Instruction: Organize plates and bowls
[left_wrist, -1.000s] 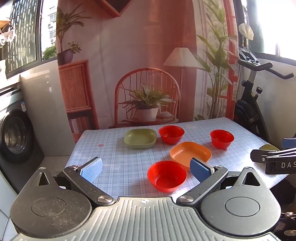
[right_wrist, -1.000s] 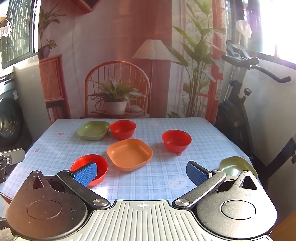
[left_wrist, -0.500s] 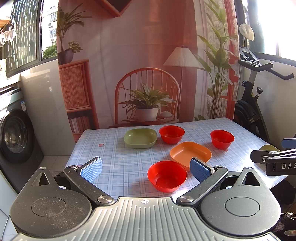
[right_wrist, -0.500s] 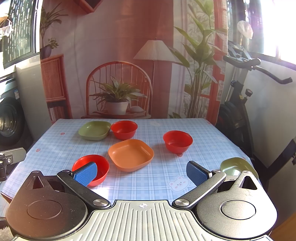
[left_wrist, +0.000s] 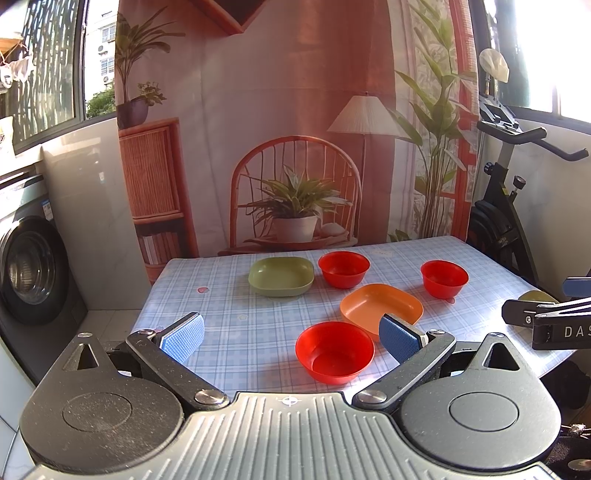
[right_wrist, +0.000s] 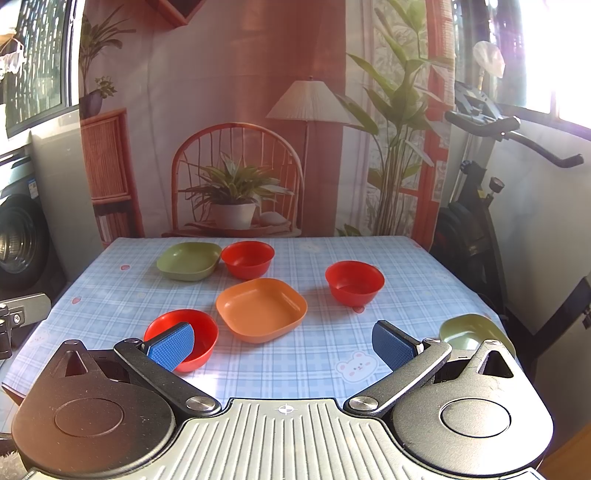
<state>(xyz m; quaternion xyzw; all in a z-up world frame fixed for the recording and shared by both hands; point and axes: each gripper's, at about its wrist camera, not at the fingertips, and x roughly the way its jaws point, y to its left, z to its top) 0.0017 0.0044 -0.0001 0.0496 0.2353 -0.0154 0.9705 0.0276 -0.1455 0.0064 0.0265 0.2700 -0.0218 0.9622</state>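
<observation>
On the blue checked table stand three red bowls: a near one, a far middle one and a right one. An orange square plate lies in the middle, a green plate at the far left, and a second green dish at the near right edge. My left gripper hovers open before the near red bowl. My right gripper is open over the table's front, holding nothing.
A washing machine stands left of the table. An exercise bike is at the right. A printed backdrop hangs behind the far edge. The right gripper's body shows at the right in the left wrist view.
Both views have shifted only slightly; the right wrist view has drifted a little rightward and upward. No dish has moved and both grippers stay open.
</observation>
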